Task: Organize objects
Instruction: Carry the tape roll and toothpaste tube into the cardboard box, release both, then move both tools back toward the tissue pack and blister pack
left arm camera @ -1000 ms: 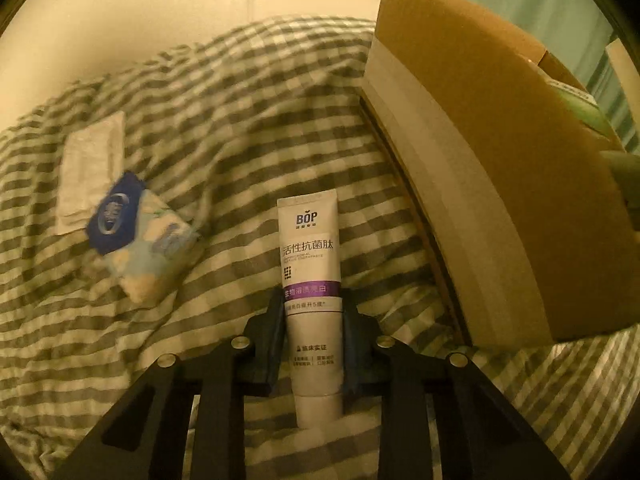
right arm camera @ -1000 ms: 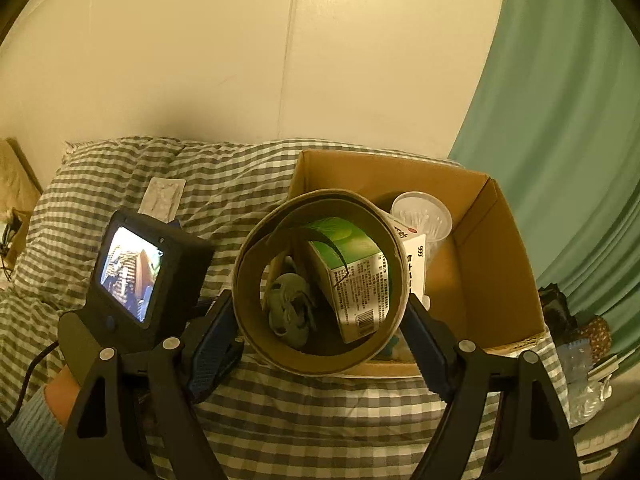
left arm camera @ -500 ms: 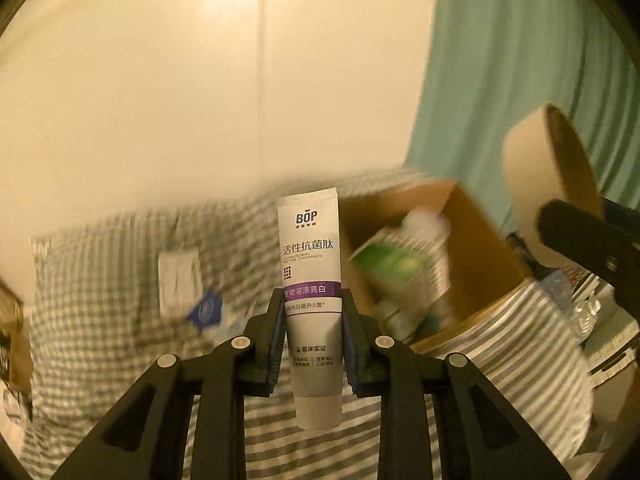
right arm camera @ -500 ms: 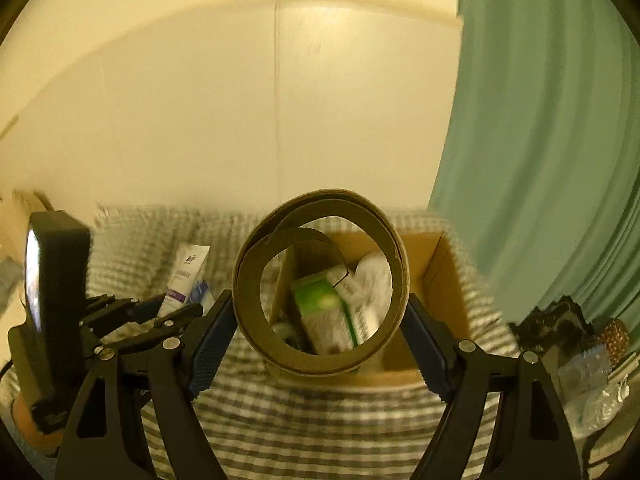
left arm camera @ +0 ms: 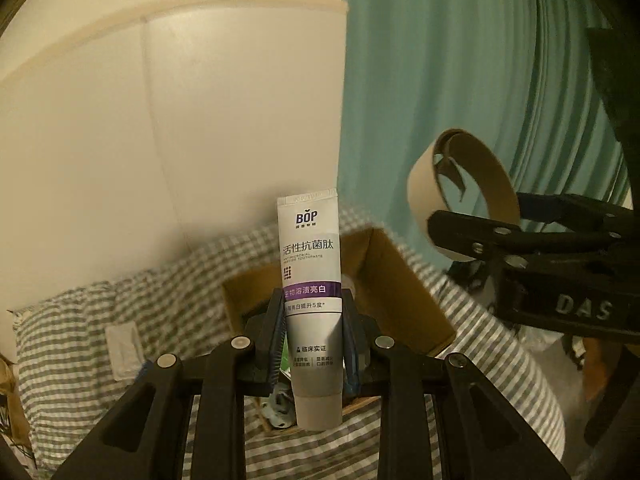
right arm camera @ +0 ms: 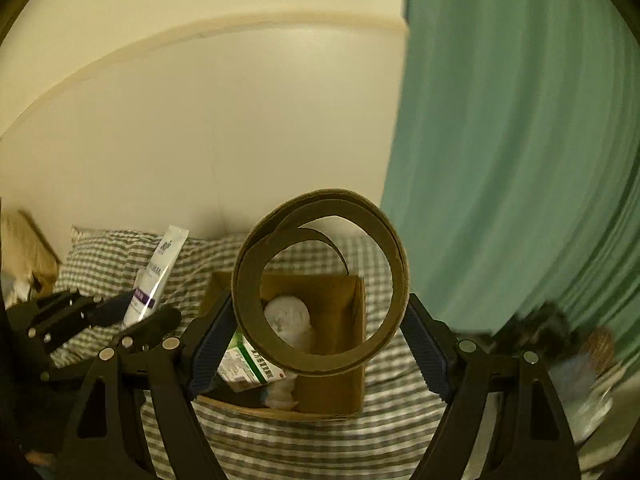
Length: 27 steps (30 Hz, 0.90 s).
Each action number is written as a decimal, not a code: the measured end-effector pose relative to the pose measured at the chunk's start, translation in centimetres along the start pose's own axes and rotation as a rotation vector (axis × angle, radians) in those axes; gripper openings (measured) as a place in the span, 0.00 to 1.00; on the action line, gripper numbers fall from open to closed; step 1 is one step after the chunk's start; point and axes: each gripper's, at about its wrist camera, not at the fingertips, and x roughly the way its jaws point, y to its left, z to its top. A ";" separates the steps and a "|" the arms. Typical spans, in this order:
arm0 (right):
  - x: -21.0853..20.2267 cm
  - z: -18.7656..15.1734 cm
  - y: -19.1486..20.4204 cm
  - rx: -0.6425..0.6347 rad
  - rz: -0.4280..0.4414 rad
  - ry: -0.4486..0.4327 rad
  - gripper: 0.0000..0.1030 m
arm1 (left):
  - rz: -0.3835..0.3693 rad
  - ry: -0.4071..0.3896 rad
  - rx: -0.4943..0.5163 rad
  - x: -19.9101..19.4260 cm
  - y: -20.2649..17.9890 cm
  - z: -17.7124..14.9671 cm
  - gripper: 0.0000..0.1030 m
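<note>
My left gripper (left arm camera: 311,332) is shut on a white BOP toothpaste tube (left arm camera: 310,264), held upright high above the open cardboard box (left arm camera: 404,296). The tube also shows in the right wrist view (right arm camera: 160,268). My right gripper (right arm camera: 320,340) is shut on a brown cardboard tape ring (right arm camera: 394,280), held above the box (right arm camera: 340,360); the ring also shows in the left wrist view (left arm camera: 424,192). The box holds a green carton (right arm camera: 248,364) and a white lump (right arm camera: 288,316).
The box rests on a grey-checked bed cover (right arm camera: 320,440). A white flat packet (left arm camera: 122,348) lies on the cover at left. A cream wall (left arm camera: 200,140) stands behind and a teal curtain (right arm camera: 520,160) hangs at right. Clutter sits at the far right (right arm camera: 580,360).
Both grippers have risen well above the bed with their loads. The box now looks smaller and lower in both views. The wall and curtain fill more of each view.
</note>
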 end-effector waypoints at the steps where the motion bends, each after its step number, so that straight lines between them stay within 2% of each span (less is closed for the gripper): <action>1: 1.4 -0.4 -0.3 0.020 0.009 0.022 0.78 | 0.001 0.019 0.001 1.1 0.0 -0.4 0.25; 5: 5.2 -1.5 -0.3 0.029 0.018 0.081 0.79 | -0.005 0.082 -0.021 4.6 0.7 -1.7 0.25; 8: 6.9 -1.9 -0.7 0.062 0.021 0.098 0.80 | -0.011 0.089 -0.048 5.5 1.5 -2.0 0.26; 10: 7.6 -2.0 -0.9 0.077 0.025 0.101 0.84 | -0.015 0.085 -0.048 5.7 1.6 -2.1 0.28; 12: 7.3 -2.1 -0.9 0.086 0.013 0.090 0.93 | -0.007 0.077 -0.039 5.6 1.4 -2.1 0.40; 13: 7.1 -2.0 -0.8 0.087 0.007 0.083 0.93 | 0.004 0.067 -0.036 5.2 1.4 -2.0 0.57; 14: 6.8 -2.1 -1.0 0.092 0.003 0.073 0.93 | 0.015 0.055 -0.038 4.9 1.5 -1.8 0.69; 16: 6.0 -2.3 -1.1 0.103 0.008 0.053 0.93 | 0.026 0.030 -0.045 3.8 2.2 -1.7 0.75; 21: 2.2 -2.2 -0.4 0.114 0.004 -0.024 0.93 | 0.081 0.014 -0.061 0.4 4.7 -1.6 0.80; 23: -0.1 -2.2 0.5 0.125 0.014 -0.073 0.94 | 0.122 -0.011 -0.060 -2.1 6.0 -1.8 0.92; 25: -2.3 -2.2 1.6 0.128 0.046 -0.115 0.94 | 0.170 -0.040 -0.063 -4.4 7.8 -2.2 0.99; 27: -4.4 -2.3 3.2 0.104 0.073 -0.154 0.94 | 0.214 -0.060 -0.068 -6.2 10.4 -3.0 1.00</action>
